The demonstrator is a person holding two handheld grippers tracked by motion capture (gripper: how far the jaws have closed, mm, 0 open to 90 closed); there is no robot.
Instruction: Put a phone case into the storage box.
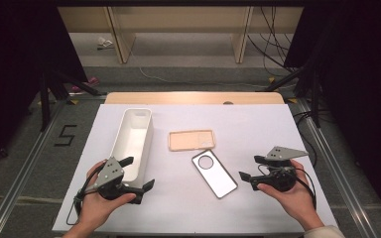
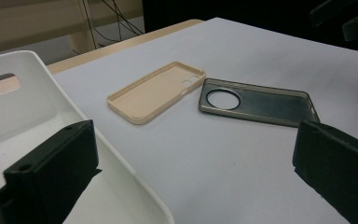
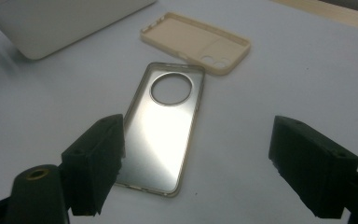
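A white oblong bin (image 1: 135, 139) lies empty at the table's left. Right of it is a beige phone case (image 1: 191, 140), hollow side up. Nearer me lies a clear grey phone case (image 1: 214, 173) with a round camera hole. My left gripper (image 1: 140, 172) stands open by the bin's near end, one jaw over the bin (image 2: 37, 102), and it faces the beige case (image 2: 156, 91) and the grey case (image 2: 256, 101). My right gripper (image 1: 249, 167) is open, just right of the grey case (image 3: 163, 126), which lies ahead of its jaws. Both grippers are empty.
A white cover (image 1: 258, 124) spans the table, with a wooden strip (image 1: 193, 97) along the far edge. Beyond stand wooden shelf legs (image 1: 121, 44), cables (image 1: 273, 49) and dark stand legs (image 1: 54, 89). The floor at left bears a "5" mark (image 1: 65, 135).
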